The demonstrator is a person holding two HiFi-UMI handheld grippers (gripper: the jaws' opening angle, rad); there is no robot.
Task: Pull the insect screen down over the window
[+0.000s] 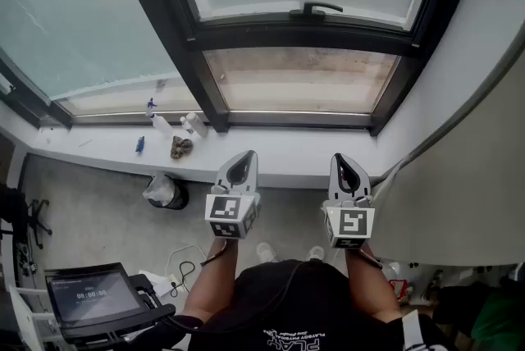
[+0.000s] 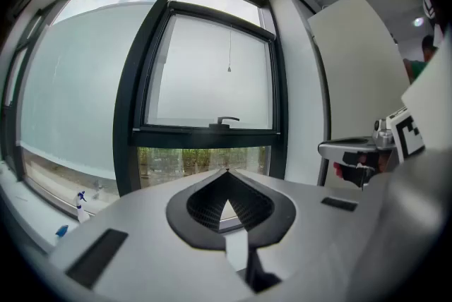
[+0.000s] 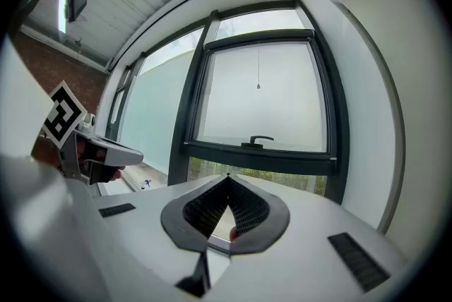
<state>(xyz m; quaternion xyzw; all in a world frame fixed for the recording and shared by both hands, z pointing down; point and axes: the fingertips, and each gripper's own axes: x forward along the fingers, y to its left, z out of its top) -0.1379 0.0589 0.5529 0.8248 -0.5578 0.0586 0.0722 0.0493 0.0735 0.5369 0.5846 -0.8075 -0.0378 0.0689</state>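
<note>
The dark-framed window (image 1: 303,29) stands in front of me, with a black handle (image 1: 316,9) on its lower rail. In both gripper views a thin pull cord (image 2: 229,70) (image 3: 258,87) with a small knob hangs before the milky upper pane. Greenery shows through the low clear pane (image 2: 201,161). My left gripper (image 1: 246,154) (image 2: 226,171) and right gripper (image 1: 339,157) (image 3: 227,176) are held side by side below the sill. Both point at the window, well short of it. Each is shut, with nothing between its jaws.
On the white sill (image 1: 271,161) stand a spray bottle (image 1: 156,118), white bottles (image 1: 194,125), a blue item (image 1: 139,145) and a brown lump (image 1: 180,148). A bagged bin (image 1: 164,192) sits on the floor. A screen device (image 1: 90,292) is at lower left, a white panel (image 1: 459,185) at right.
</note>
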